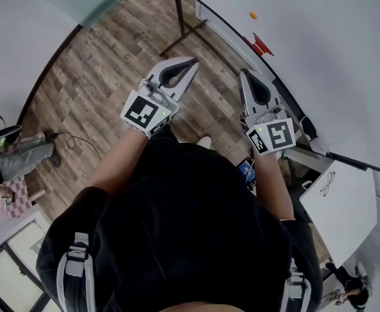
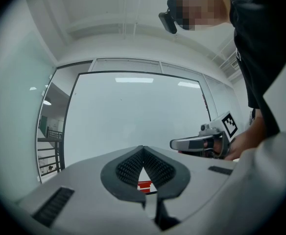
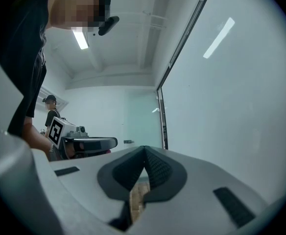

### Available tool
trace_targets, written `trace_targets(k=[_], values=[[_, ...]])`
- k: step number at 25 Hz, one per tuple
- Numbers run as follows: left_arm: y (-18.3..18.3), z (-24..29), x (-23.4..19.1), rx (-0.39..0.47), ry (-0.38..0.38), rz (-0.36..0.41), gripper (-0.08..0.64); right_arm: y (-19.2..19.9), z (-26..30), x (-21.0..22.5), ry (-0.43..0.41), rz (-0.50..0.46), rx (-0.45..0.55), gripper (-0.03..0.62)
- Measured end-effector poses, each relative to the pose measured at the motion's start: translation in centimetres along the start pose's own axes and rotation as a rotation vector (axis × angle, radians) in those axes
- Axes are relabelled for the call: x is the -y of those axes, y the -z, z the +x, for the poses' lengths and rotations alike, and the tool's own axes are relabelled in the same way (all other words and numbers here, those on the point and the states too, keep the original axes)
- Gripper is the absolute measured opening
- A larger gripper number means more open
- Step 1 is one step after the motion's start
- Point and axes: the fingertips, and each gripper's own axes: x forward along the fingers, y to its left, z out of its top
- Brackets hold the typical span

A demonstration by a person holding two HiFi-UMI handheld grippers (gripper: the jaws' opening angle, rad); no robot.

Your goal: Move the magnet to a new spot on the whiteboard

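Facing a whiteboard (image 1: pixel 320 57), up and to the right in the head view, above a wood floor (image 1: pixel 112 77). Holding the left gripper (image 1: pixel 191 62) and the right gripper (image 1: pixel 243 74) level and side by side, short of the board, each with jaws pressed together on nothing. Judging from that: on the approach, no grasp begun. Taking the magnet (image 1: pixel 253 15) to be the small orange dot stuck on the board, well beyond both tips and nearer the right gripper.

To reach well:
- Lead with the right gripper, being the closer.
- Part the jaws before arriving, not at the surface.
- Come in square to the board, to take the dot by its rim.
- Close gently, then tilt or slide it off rather than yank, to avoid squirting it out of the pads.
- Keep the left gripper out of the path.
- Choose a bare patch well apart from the present spot before lifting.

As for holders: no bin, box or tray made out. Only a red thing (image 1: pixel 261 44) at the board's lower edge, glimpsed also through the gap under the left jaws; cannot tell what.
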Motion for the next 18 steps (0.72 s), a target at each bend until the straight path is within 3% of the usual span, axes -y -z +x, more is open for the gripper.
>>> trace_targets(k=[9,18], values=[[1.0,1.2,-9.8,0.005,0.092,-0.013,0.003,0.7,8.7,0.1,0.095,-0.003,-0.030,-0.005],[1.1,2.2,-19.3,0.000,0.232,-0.033,0.003,0.7,17.7,0.0,0.235,-0.007,-0.046,-0.005]])
